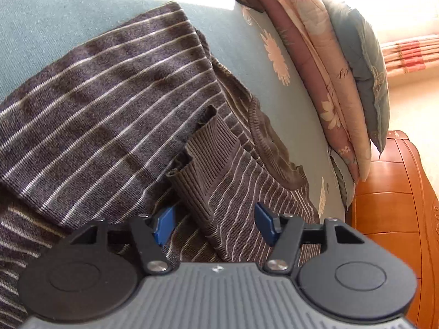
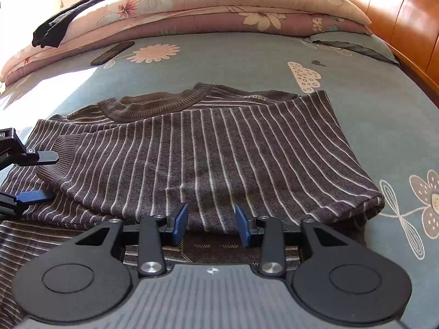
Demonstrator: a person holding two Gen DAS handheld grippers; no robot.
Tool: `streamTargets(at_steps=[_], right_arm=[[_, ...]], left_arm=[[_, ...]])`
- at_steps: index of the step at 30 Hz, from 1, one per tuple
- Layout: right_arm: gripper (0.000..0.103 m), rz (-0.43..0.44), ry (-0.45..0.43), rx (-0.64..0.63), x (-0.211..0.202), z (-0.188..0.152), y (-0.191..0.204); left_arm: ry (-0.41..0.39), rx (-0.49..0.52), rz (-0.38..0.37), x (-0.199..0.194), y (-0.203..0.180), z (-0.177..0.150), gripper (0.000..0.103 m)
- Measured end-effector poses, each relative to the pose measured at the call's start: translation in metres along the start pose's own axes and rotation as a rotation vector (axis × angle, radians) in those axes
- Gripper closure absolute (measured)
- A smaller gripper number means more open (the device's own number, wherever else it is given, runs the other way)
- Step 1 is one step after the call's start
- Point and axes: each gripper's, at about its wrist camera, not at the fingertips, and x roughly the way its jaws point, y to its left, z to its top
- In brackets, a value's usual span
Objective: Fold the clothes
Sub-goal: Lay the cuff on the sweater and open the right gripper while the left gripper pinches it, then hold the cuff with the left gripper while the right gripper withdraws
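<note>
A brown striped sweater (image 2: 208, 153) lies on the bed (image 2: 370, 115), partly folded: one side and its sleeve are already turned across the body, so the sleeve's ribbed cuff (image 1: 203, 161) rests near the middle of the garment, below the round collar (image 2: 153, 101). The left tool (image 1: 215, 226) hangs just over that cuff, pointing down at it, its blue pads standing apart with the striped sleeve passing between them but not pinched; the cuff lies directly ahead of the fingers, its length running away from the tool toward the collar. The right tool (image 2: 211, 226) hovers at the near edge of the folded panel, pads likewise apart and gripping nothing, with the fold's long edge running left to right across its view. From the right wrist view the left tool shows at the far left edge, beside the cuff, so I judge the left hand the nearer one for taking the sleeve, while the right is better placed for the lower fold. The bed carries a blue-green floral sheet; folded quilts (image 2: 192, 11) and a pillow are stacked at the far side, a dark phone (image 2: 112, 53) lies on the sheet, a black garment (image 2: 65, 22) is draped on the quilts, and a wooden headboard (image 2: 397, 19) stands at the right.
</note>
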Motion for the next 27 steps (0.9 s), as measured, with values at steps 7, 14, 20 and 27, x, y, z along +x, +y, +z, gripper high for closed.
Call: streamTargets(at_steps=[7,14,20,27], right_arm=[[0.059,-0.015,0.018,0.112,-0.015,-0.004,-0.045],[0.052,-0.193,0.039,0.061,-0.024,-0.005,-0.103],[0.052,-0.215,0.049,-0.139,0.011,-0.008,-0.12],[0.052,-0.289,-0.019,-0.265,0.023,0.003,-0.118]], left_arm=[[-0.037,0.171,0.141,0.012,-0.028,-0.001,0.1],[-0.045,0.233,0.214,0.017,-0.032,0.008,0.1],[-0.046,0.285,0.262,0.018,-0.041,0.007,0.1],[-0.088,0.326,0.332,0.01,-0.049,0.004,0.1]])
